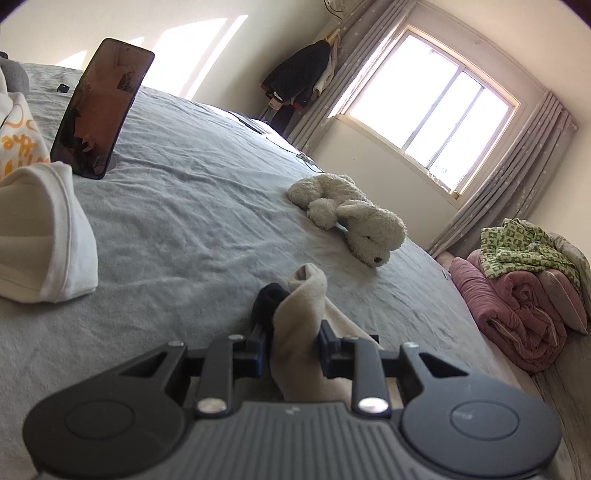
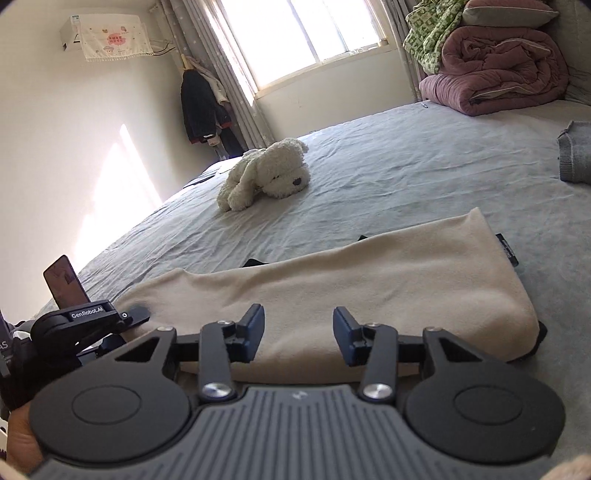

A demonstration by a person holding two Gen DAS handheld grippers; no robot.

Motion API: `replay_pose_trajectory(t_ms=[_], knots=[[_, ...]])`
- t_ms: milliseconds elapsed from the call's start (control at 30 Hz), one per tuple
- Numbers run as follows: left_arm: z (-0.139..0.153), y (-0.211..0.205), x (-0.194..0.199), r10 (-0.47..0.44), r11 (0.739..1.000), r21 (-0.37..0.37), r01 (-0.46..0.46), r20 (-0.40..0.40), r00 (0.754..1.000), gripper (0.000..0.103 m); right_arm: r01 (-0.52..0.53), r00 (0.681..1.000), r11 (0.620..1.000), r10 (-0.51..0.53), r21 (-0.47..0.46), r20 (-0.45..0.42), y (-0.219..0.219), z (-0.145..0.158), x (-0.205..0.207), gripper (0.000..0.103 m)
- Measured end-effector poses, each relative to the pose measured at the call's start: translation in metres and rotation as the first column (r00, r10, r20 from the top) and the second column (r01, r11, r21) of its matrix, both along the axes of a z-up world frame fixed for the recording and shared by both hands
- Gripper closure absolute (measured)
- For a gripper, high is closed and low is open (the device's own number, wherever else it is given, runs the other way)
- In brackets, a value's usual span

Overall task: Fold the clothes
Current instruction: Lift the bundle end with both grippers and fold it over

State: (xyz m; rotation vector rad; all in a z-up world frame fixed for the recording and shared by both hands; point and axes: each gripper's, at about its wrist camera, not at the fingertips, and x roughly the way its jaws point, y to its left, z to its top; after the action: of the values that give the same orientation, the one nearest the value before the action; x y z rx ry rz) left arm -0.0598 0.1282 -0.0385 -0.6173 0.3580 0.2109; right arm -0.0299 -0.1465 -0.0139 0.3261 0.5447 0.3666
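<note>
left gripper: jaws narrow, pinched on a bunched end of the beige garment, cloth sticks up between the fingers
right gripper: jaws part open, pads not touching cloth, beige garment under the gap
beige garment: long folded strip across the grey bedsheet, dark lining shows at edges
plush dog: on the sheet beyond the garment, well apart
phone: propped upright, left side of bed
white folded top: near the phone
pink quilt: rolled at the far bed end, green checked cloth on top
</note>
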Motion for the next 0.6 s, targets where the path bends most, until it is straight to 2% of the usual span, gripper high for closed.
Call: replay_pose_trajectory(t_ms=[33,67,167,200,300,367,400,467,600], knots=[[0.003,-0.002,-0.001,-0.010,1.000,0.012,0.010,0.014,1.000,0.077,-0.016,1.000,1.000,0.016,0.008,-0.017,0.005,-0.003,0.006,0.080],[0.007,-0.004,-0.001,-0.023,0.999,0.025,0.022,0.030,0.999,0.077,-0.029,0.999,0.999,0.029,0.019,-0.043,0.009,-0.008,0.012,0.086],[0.020,-0.013,-0.002,-0.074,0.995,0.066,0.069,0.078,0.994,0.077,-0.050,0.986,0.998,0.054,0.031,-0.160,0.018,-0.029,0.031,0.092],[0.023,-0.017,-0.002,-0.092,0.993,0.081,0.085,0.088,0.992,0.077,-0.053,0.985,0.998,0.058,0.032,-0.164,0.019,-0.031,0.033,0.094],[0.035,-0.029,-0.002,-0.142,0.985,0.120,0.126,0.127,0.982,0.078,-0.074,0.970,0.996,0.082,0.042,-0.229,0.015,-0.020,0.045,0.094],[0.043,-0.037,-0.003,-0.169,0.979,0.139,0.148,0.151,0.974,0.078,-0.065,0.970,0.996,0.078,0.066,-0.229,0.008,-0.012,0.052,0.087],[0.046,-0.040,-0.003,-0.180,0.977,0.146,0.157,0.160,0.971,0.078,-0.052,0.972,0.996,0.068,0.076,-0.224,0.005,-0.008,0.056,0.079],[0.049,-0.045,-0.003,-0.196,0.973,0.157,0.171,0.168,0.966,0.078,-0.016,0.973,0.996,0.036,0.087,-0.227,-0.001,-0.004,0.068,0.079],[0.055,-0.053,-0.002,-0.227,0.965,0.174,0.196,0.180,0.957,0.078,0.023,0.964,0.985,0.023,0.169,-0.265,-0.007,-0.011,0.098,0.079]])
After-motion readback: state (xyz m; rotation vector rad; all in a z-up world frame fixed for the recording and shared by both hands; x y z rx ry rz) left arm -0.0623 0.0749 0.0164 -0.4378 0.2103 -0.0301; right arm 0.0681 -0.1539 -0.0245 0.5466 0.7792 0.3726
